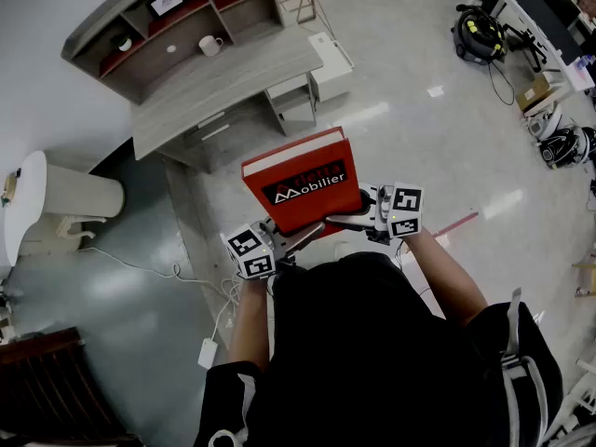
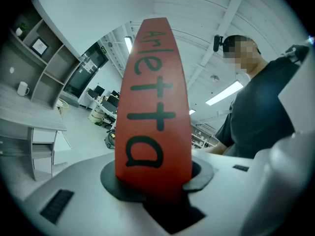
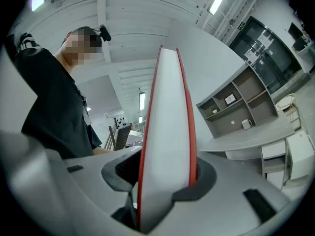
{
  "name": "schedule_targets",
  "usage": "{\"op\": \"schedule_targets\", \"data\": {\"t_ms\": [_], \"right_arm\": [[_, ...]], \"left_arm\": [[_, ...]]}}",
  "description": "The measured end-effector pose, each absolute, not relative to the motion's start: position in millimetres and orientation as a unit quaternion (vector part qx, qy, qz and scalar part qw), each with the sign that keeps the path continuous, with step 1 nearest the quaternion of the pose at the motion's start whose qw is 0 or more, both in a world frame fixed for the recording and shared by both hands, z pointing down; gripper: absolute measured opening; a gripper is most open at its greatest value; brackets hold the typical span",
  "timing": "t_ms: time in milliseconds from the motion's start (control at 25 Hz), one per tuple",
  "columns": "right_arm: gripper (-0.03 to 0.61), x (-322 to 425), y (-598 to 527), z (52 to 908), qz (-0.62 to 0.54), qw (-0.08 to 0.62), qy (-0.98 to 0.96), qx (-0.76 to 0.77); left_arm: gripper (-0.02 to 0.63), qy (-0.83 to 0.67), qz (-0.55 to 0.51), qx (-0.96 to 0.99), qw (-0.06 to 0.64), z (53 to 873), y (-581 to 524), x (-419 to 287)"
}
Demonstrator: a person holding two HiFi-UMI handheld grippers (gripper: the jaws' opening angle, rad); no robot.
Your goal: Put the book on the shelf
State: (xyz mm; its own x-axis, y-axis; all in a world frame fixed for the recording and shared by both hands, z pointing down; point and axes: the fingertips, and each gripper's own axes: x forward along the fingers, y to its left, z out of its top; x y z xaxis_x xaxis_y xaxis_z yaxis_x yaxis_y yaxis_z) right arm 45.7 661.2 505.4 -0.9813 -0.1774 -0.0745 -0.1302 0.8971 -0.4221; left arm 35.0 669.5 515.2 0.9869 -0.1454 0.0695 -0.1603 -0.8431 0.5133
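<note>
Holds the red book (image 1: pixel 303 182) flat and cover-up in the air before the body, above the floor and well apart from the shelf (image 1: pixel 177 21) over the grey counter (image 1: pixel 228 82), so not yet placed. Clamps the fingers of the left gripper (image 1: pixel 287 242) on the spine and those of the right gripper (image 1: pixel 349 220) on the page edge, one at each side, probably to balance a heavy volume and stop any twist. Leaves the far end free, apparently for sliding into a compartment first.
</note>
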Motion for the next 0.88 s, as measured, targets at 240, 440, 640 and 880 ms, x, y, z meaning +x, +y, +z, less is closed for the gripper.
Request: {"op": "schedule_targets", "data": {"t_ms": [240,440,640,880], "right_arm": [[0.177,49.4,660.6,508.4,-0.232,0.054,0.969,-0.073],[0.189,56.8,660.3,512.6,-0.217,0.056,0.971,-0.079],[0.189,61.0,644.3,520.7,-0.224,0.063,0.968,-0.097],[0.192,69.7,600.8,531.8,-0.230,0.048,0.963,-0.130]], "left_arm": [[0.163,-0.085,0.012,0.955,0.283,516.0,670.9,39.3],[0.163,-0.082,0.013,0.958,0.273,521.1,670.7,46.6],[0.163,-0.066,0.024,0.958,0.278,529.3,654.8,50.6],[0.164,-0.046,0.009,0.955,0.291,539.2,611.8,60.3]]}}
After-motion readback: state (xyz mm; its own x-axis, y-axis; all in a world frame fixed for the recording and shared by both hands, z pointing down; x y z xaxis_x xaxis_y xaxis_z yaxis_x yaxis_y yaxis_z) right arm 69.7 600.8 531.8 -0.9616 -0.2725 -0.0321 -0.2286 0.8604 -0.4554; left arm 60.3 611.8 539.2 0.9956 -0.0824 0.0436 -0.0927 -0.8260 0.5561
